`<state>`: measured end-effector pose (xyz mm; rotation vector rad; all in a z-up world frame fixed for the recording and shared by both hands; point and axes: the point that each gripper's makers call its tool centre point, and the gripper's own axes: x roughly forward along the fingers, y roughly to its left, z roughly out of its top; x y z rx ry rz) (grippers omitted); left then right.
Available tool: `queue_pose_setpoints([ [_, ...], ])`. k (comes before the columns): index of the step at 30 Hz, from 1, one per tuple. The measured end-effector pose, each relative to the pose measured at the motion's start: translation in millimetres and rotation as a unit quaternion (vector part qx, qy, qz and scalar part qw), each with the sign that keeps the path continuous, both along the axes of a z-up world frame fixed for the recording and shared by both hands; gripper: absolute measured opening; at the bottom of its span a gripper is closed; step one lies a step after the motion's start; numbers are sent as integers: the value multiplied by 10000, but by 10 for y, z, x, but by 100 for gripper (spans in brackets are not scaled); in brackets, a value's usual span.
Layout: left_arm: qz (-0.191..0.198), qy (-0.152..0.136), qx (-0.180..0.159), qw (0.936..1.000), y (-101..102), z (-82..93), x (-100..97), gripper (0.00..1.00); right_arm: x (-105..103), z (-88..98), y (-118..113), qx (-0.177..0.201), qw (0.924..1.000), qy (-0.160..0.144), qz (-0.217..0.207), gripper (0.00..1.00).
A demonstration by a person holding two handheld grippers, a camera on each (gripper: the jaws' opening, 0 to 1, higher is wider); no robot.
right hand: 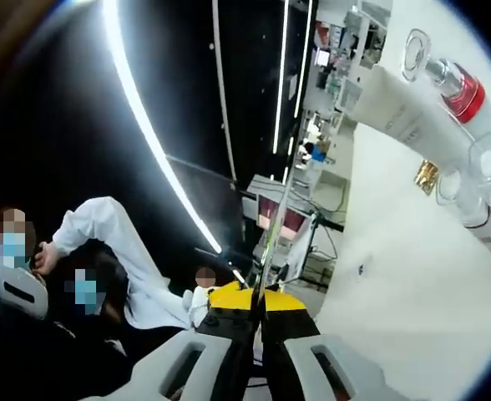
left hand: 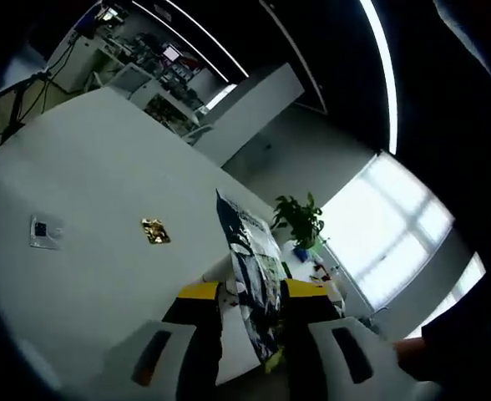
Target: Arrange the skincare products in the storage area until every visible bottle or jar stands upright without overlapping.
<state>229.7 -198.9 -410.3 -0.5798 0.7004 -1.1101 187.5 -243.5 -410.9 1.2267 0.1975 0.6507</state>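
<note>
**Sachet held aloft, bottles lying off to the right**

A dark printed sachet (left hand: 252, 280) was clamped between the jaws of the left gripper (left hand: 252, 330), its long axis rising away from the white table (left hand: 95, 192). The right gripper (right hand: 256, 322) was seen closed on a thin sheet viewed edge-on (right hand: 272, 242). A white tube (right hand: 400, 117) and red-collared bottles (right hand: 458, 88) were found lying flat, up and right of the right gripper, judged the nearer one.
</note>
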Motion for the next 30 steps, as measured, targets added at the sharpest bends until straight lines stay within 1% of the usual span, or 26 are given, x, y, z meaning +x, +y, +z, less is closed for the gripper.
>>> queue_pose_setpoints([
  [1, 9, -42, 16, 10000, 3, -3, 9, 7, -12, 10, 20, -15, 10000, -16, 45, 0],
  [2, 141, -64, -33, 9999, 8, 12, 56, 8, -10, -1, 19, -78, 10000, 10, 15, 0],
  [3, 92, -29, -35, 9999, 17, 2, 45, 6, -15, 11, 12, -24, 10000, 6, 25, 0],
  [5, 83, 97, -193, 9997, 25, 11, 64, 0, -24, -31, 0, -125, 9999, 56, 35, 0],
  [9, 33, 4, 15, 10000, -13, -50, -12, 0, -46, -104, -17, -420, 9991, 80, 9, 0],
  [11, 39, 33, 16, 10000, -39, -59, -38, 0, -51, -159, -25, -487, 9986, 201, 6, 0],
  [12, 27, 30, 27, 10000, -50, -69, -48, 0, -49, -182, -38, -598, 9981, 168, -32, 0],
  [13, 17, 23, 21, 10000, -56, -77, -51, 0, -58, -178, -35, -647, 9979, 88, -14, 4],
  [14, -4, 66, -10, 10000, -78, -88, -60, 0, -63, -237, -40, -782, 9968, 181, -1, 5],
  [15, -8, 79, -17, 10000, -87, -99, -61, 0, -74, -257, -37, -825, 9963, 231, 22, 6],
  [16, -21, 122, -35, 9999, -69, -133, -12, 0, -76, -270, -44, -909, 9956, 210, 14, 7],
  [18, -50, 153, -59, 9999, -110, -151, -42, 0, -88, -309, -61, -1063, 9941, 226, 22, 9],
  [20, -75, 200, -69, 9997, -151, -181, -67, 0, -104, -346, -69, -1227, 9922, 235, 62, 13],
  [22, -65, 300, -124, 9995, -182, -219, -68, 0, -130, -402, -75, -1462, 9888, 284, 113, 22],
  [24, -8, 455, -209, 9987, -200, -263, -50, 0, -167, -457, -80, -1719, 9845, 302, 198, 29],
  [26, 59, 531, -226, 9983, -203, -311, -20, 0, -219, -527, -97, -2058, 9774, 367, 302, 37],
  [27, 76, 566, -230, 9981, -204, -338, -2, 0, -267, -558, -103, -2327, 9712, 335, 399, 42],
  [28, 125, 595, -188, 9980, -211, -387, 20, 0, -294, -572, -111, -2461, 9676, 343, 438, 46],
  [29, 130, 613, -166, 9979, -216, -422, 35, 0, -354, -594, -111, -2690, 9610, 352, 545, 49],
  [30, 135, 649, -96, 9978, -224, -489, 57, 0, -390, -605, -115, -2833, 9565, 348, 604, 54],
])
